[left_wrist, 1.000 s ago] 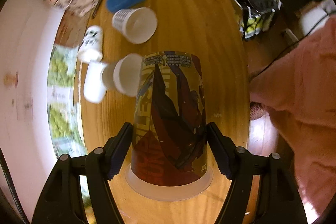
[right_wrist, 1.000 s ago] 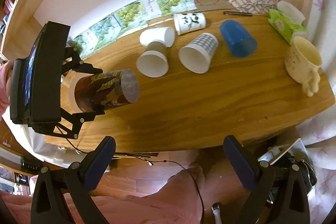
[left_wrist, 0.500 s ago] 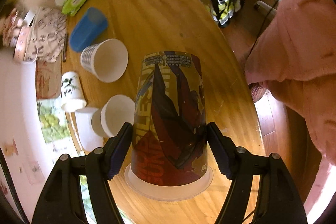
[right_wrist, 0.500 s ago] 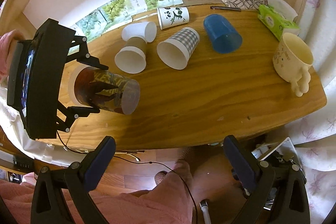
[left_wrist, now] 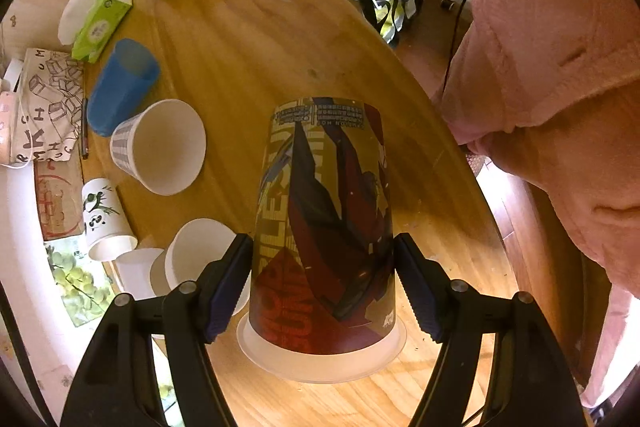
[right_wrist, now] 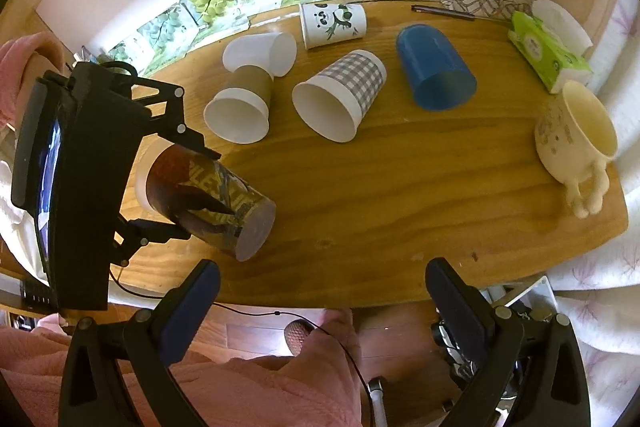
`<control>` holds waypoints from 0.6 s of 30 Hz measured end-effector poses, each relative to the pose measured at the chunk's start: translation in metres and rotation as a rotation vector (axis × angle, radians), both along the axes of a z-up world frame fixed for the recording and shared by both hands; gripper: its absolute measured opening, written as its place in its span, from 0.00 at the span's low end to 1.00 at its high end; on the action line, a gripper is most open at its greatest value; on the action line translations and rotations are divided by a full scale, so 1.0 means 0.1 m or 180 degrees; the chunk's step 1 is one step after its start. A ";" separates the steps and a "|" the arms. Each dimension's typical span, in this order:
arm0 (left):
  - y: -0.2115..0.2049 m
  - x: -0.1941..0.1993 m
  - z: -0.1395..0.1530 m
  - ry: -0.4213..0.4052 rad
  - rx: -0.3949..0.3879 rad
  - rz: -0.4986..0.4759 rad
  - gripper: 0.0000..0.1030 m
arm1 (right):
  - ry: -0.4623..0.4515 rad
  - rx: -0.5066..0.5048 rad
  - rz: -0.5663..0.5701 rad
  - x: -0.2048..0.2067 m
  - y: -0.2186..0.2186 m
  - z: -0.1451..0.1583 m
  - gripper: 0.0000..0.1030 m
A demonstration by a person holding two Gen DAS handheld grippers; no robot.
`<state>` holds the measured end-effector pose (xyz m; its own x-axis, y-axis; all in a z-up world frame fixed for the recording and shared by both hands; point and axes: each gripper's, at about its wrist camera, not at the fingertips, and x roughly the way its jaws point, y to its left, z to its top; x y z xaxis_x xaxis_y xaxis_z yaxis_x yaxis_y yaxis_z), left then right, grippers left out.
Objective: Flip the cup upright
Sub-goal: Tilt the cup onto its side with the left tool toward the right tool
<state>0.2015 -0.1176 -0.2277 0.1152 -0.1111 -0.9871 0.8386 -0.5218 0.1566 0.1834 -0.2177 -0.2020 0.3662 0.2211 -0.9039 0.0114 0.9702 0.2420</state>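
My left gripper (left_wrist: 322,283) is shut on a tall printed paper cup (left_wrist: 324,219) with red and gold artwork, gripping its sides near the clear lid end. In the right wrist view the same cup (right_wrist: 204,197) hangs above the left part of the wooden table (right_wrist: 400,195), tilted with its closed bottom pointing down and towards me, and the left gripper (right_wrist: 182,183) clamps it. My right gripper (right_wrist: 320,301) is open and empty, off the table's near edge.
Lying on their sides on the table: a brown-sleeved white cup (right_wrist: 240,107), a plain white cup (right_wrist: 260,53), a checked cup (right_wrist: 340,95), a panda cup (right_wrist: 332,21), a blue cup (right_wrist: 434,67). A cream mug (right_wrist: 576,135) and green tissue pack (right_wrist: 548,51) at right.
The left gripper has kept rotating the printed cup, so its bottom now tips further downward over the table. The right gripper has stayed open and nearly still.
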 end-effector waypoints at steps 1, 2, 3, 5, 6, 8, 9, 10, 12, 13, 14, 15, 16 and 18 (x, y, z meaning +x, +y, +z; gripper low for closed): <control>0.00 0.01 -0.01 0.0013 0.0007 0.0015 0.73 | 0.0012 -0.0007 0.0024 0.02 0.01 -0.01 1.00; 0.00 0.04 -0.03 0.0026 0.0022 0.0028 0.73 | 0.0025 -0.0013 0.0045 0.05 0.02 -0.02 1.00; -0.01 0.05 -0.04 0.0029 0.0031 0.0032 0.73 | 0.0040 -0.0015 0.0067 0.07 0.03 -0.03 1.00; 0.00 0.07 -0.08 0.0028 0.0039 0.0030 0.73 | 0.0063 -0.0027 0.0099 0.10 0.04 -0.05 1.00; 0.00 0.07 -0.09 0.0033 0.0046 0.0025 0.73 | 0.0075 -0.0035 0.0119 0.11 0.05 -0.06 1.00; 0.01 0.07 -0.12 0.0042 0.0062 0.0017 0.74 | 0.0089 -0.0046 0.0149 0.13 0.07 -0.07 1.00; 0.01 0.07 -0.12 0.0042 0.0050 0.0014 0.74 | 0.0090 -0.0052 0.0159 0.14 0.08 -0.07 1.00; 0.01 0.07 -0.12 0.0049 0.0041 0.0014 0.74 | 0.0090 -0.0053 0.0173 0.14 0.08 -0.07 1.00; 0.01 0.09 -0.12 0.0056 0.0049 0.0044 0.74 | 0.0100 -0.0053 0.0190 0.15 0.09 -0.08 1.00; 0.01 0.10 -0.13 0.0052 0.0053 0.0055 0.74 | 0.0106 -0.0055 0.0198 0.16 0.09 -0.09 1.00; 0.01 0.10 -0.13 0.0040 0.0058 0.0062 0.74 | 0.0115 -0.0062 0.0209 0.16 0.10 -0.09 1.00; 0.01 0.11 -0.14 0.0034 0.0059 0.0069 0.74 | 0.0119 -0.0065 0.0214 0.17 0.11 -0.09 1.00; 0.02 0.11 -0.13 0.0035 0.0056 0.0077 0.74 | 0.0121 -0.0064 0.0220 0.18 0.12 -0.09 1.00; 0.02 0.11 -0.12 0.0013 0.0044 0.0086 0.74 | 0.0123 -0.0055 0.0236 0.17 0.13 -0.10 1.00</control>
<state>0.2123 -0.1153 -0.2396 0.1140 -0.0943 -0.9890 0.8531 -0.5009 0.1461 0.2008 -0.2047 -0.2116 0.3142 0.2305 -0.9210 -0.0515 0.9728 0.2259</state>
